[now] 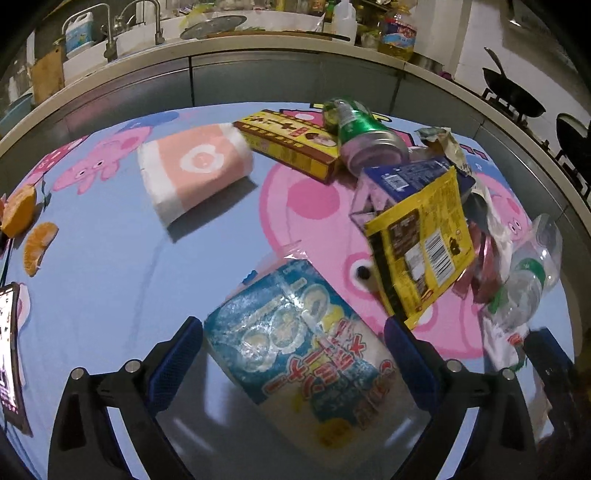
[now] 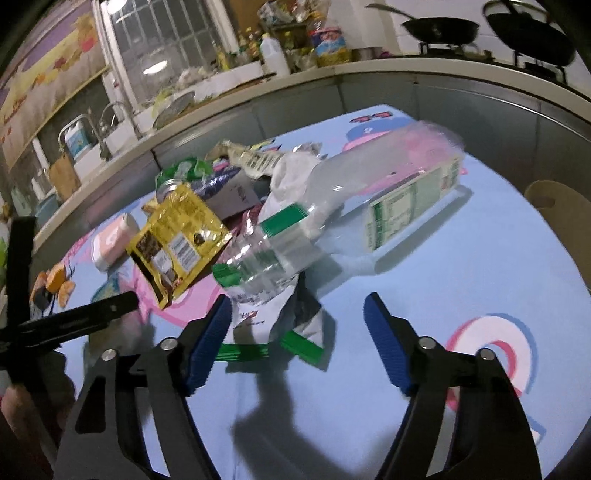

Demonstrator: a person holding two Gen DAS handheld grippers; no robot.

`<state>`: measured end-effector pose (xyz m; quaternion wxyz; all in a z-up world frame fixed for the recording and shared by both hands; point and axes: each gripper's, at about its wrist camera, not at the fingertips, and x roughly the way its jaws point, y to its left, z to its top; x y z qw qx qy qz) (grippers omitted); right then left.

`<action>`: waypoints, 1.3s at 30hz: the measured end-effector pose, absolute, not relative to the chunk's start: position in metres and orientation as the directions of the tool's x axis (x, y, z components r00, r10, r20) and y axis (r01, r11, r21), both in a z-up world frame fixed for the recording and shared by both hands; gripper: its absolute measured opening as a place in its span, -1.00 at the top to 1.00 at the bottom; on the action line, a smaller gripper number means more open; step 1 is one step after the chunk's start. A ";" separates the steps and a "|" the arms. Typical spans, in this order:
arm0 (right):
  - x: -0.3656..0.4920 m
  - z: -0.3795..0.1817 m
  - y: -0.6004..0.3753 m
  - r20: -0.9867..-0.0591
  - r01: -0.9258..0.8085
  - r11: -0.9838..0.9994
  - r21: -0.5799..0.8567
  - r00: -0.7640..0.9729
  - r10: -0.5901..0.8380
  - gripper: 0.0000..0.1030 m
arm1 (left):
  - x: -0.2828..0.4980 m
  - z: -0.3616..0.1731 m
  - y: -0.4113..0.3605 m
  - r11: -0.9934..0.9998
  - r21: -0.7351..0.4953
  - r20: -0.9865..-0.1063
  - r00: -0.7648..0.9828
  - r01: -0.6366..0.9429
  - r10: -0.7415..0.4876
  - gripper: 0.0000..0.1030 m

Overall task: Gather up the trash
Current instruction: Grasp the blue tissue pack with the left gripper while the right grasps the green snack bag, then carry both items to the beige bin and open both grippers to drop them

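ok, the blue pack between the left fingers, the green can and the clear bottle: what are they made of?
Blue pack: looks like thin glossy plastic film, with crinkles and glare streaks; contents unclear.
Green can: probably metal, judging by its shiny rim and printed wall.
Clear bottle: thin transparent plastic, see-through and ribbed, with a green label band; it lies on its side and looks crushed.

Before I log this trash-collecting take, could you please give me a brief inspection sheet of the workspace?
Surface: cartoon-print tablecloth, blue and pink.
Job's things: blue-white bag, yellow packet, green can, yellow box, clear bottle, green-white carton.
Clutter: pink tissue pack, orange segments.
Grippers: left gripper open around the blue-white bag; right gripper open over a white wrapper.
Cables: nothing seen.
Surroundings: kitchen counter, woks.
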<state>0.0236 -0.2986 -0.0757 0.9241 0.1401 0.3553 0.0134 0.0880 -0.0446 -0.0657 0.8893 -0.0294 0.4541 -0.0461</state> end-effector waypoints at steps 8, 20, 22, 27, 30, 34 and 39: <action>0.018 -0.085 -0.274 -0.668 -0.005 0.966 0.258 0.722 0.182 0.37 | 0.058 -0.067 -0.005 0.992 -0.110 -0.798 0.589 0.064 -0.126 -0.68; -0.029 -0.083 -0.222 -0.676 -0.144 0.966 0.213 0.692 0.253 -0.01 | 0.019 -0.065 0.007 0.990 -0.056 -0.780 0.614 0.129 -0.124 -0.85; -0.034 -0.079 -0.224 -0.663 -0.124 0.970 0.209 0.711 0.234 -0.21 | 0.017 -0.063 0.010 0.991 -0.071 -0.782 0.610 0.117 -0.128 -0.86; -0.037 -0.076 -0.236 -0.660 -0.096 0.968 0.230 0.715 0.228 -0.24 | 0.017 -0.062 0.018 0.992 -0.103 -0.791 0.599 0.076 -0.128 -0.89; -0.035 -0.077 -0.236 -0.660 -0.105 0.965 0.241 0.711 0.242 -0.24 | 0.019 -0.064 0.021 0.990 -0.130 -0.805 0.577 0.057 -0.139 -0.89; -0.026 -0.080 -0.229 -0.668 -0.127 0.959 0.254 0.694 0.269 -0.19 | 0.018 -0.070 0.022 0.990 -0.130 -0.814 0.564 0.058 -0.140 -0.51; -0.018 -0.088 -0.216 -0.682 -0.195 0.939 0.283 0.647 0.340 0.83 | 0.013 -0.061 0.021 0.980 -0.172 -0.799 0.567 0.104 -0.200 -0.33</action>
